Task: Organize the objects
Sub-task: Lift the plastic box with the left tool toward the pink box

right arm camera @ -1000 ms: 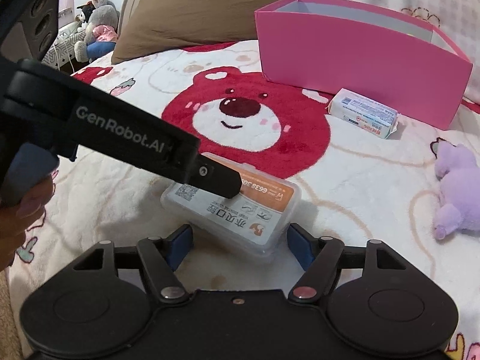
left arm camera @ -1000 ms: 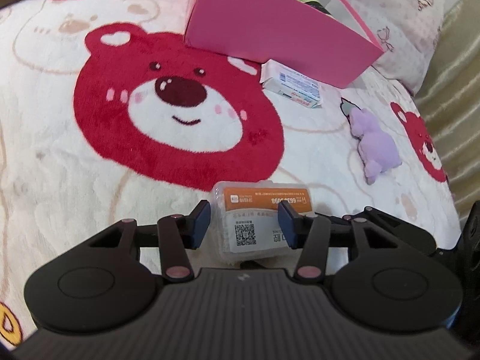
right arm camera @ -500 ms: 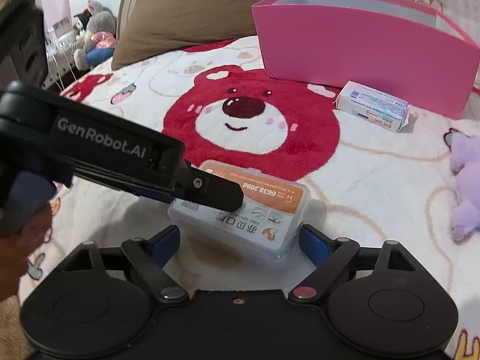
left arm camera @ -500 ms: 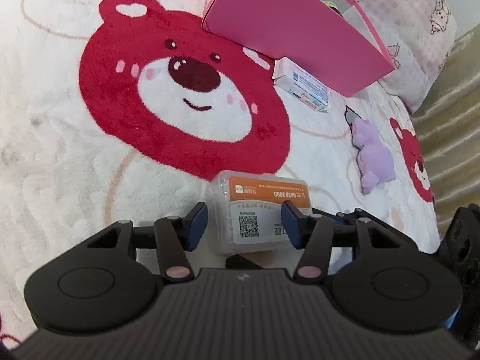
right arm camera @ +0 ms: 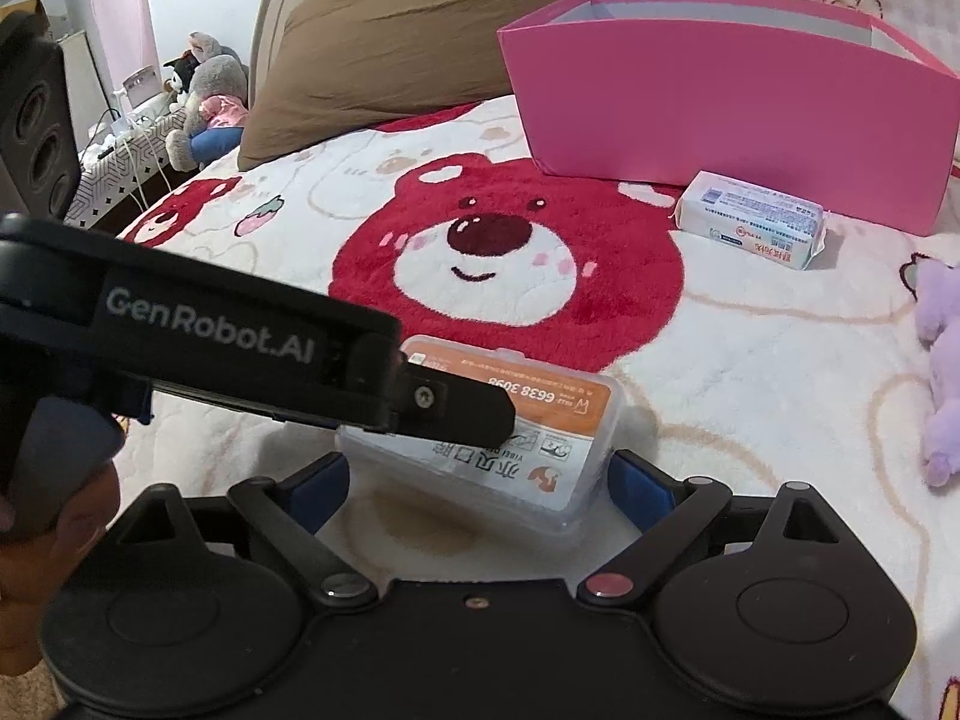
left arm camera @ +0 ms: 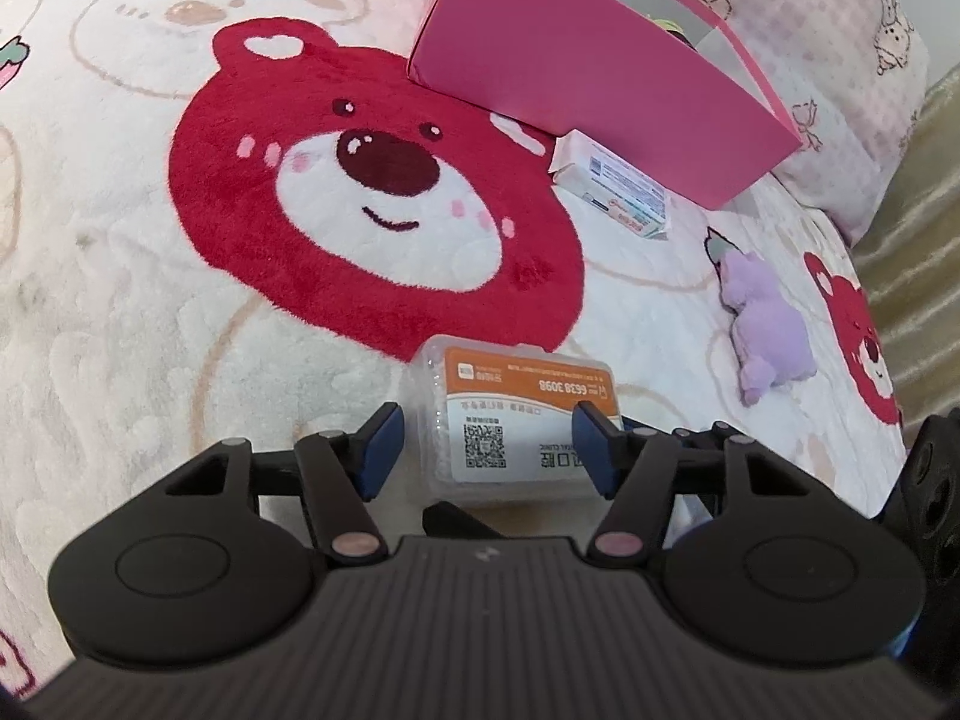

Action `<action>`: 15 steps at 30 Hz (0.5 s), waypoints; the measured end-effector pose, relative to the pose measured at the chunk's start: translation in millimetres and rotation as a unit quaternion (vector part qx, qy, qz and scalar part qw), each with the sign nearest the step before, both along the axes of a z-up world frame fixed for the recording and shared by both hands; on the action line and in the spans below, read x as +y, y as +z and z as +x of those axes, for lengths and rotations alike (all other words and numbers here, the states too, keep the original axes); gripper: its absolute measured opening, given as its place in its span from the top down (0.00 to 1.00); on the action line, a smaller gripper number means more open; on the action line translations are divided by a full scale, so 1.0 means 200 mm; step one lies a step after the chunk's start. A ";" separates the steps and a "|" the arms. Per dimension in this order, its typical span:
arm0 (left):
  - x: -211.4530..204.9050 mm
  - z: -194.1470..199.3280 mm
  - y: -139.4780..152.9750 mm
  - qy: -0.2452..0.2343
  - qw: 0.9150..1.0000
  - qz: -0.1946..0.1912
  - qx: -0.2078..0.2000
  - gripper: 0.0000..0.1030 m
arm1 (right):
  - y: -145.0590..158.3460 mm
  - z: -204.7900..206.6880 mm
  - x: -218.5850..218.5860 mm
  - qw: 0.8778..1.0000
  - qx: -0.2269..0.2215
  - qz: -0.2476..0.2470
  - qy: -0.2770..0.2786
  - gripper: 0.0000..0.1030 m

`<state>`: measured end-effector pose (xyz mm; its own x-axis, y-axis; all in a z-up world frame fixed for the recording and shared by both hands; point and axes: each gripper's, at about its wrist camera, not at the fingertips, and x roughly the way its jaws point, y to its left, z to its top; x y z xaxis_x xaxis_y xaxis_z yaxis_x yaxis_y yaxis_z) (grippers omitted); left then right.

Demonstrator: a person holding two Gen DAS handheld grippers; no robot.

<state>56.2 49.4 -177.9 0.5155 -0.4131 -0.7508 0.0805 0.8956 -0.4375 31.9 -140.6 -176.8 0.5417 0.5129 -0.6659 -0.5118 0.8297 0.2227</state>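
- So, far left in the right wrist view: a nightstand corner with a grey stuffed animal (right arm camera: 207, 99) and some cables, then a brown pillow (right arm camera: 408, 36) at the head of the bed.
- The blanket (left arm camera: 120, 300) is white fleece with a big red bear face (left arm camera: 384, 204) printed on it.
- Left hand-held gripper (left arm camera: 483, 444) sits low over the blanket with its blue pads spread on either side of the clear plastic case (left arm camera: 516, 420). The pads are close to the case's sides, but I can't tell if they touch it.
- In the right wrist view that same gripper shows up as a black bar reading "GenRobot.AI", coming in from the left and lying across the top of the case.
- The case has an orange-and-white label with a QR code, and it lies flat on the blanket just below the bear's chin.
- Right hand-held gripper (right arm camera: 480, 489) is spread too, one blue pad on each side of the case's near end, not pressing it as far as I can see.
- Further back there's the pink box (right arm camera: 720, 114), open top, standing on the blanket above the bear.
- A white wrapped packet (right arm camera: 753, 225) lies just in front of the box's right part.
- Rightmost is a small purple plush toy (left arm camera: 768, 330), lying on the blanket well apart from the case.
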 end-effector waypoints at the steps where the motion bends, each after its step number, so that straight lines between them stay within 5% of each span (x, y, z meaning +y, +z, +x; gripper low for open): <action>1: -0.01 0.00 0.00 0.000 1.000 0.003 -0.001 0.42 | 0.00 0.00 0.00 1.000 0.001 0.001 0.001 0.07; 15: -0.06 -0.02 0.13 -0.004 0.999 -0.001 -0.031 0.47 | 0.10 0.00 -0.06 1.000 -0.020 -0.004 -0.017 0.08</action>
